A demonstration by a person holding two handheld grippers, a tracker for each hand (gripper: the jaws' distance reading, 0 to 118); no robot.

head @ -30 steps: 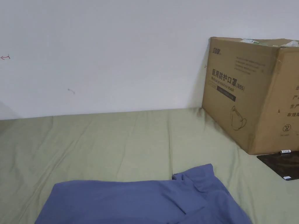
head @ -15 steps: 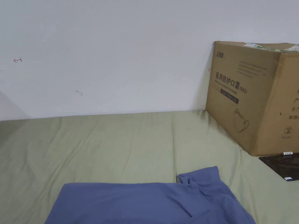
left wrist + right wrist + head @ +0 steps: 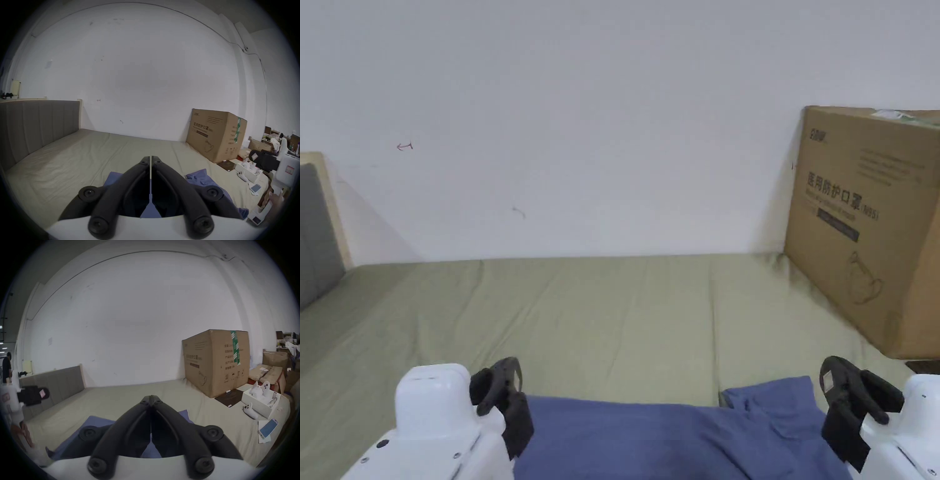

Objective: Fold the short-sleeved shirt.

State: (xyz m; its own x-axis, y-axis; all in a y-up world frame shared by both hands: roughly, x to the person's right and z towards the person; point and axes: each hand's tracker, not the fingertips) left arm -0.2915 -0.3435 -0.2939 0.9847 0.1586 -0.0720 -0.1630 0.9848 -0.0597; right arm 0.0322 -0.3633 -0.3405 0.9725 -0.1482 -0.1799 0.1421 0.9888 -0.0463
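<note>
Both tongs, left (image 3: 151, 160) and right (image 3: 151, 396), closed, empty, above blue shirt (image 3: 675, 437) lying crosswise.

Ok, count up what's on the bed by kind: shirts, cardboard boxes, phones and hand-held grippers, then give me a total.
Blue shirt: 1
Big cardboard box: 1
Phone: 1
Hand-held grippers: 2, left hand-held gripper and right hand-held gripper, both held above the shirt
Total: 5

Head view evenly lit and sharp, soft shadow on the wall (image 3: 765, 219) left of the cardboard box (image 3: 862, 231); both gripper views dimmer, fisheye-warped with black vignette corners and blurred edges.
</note>
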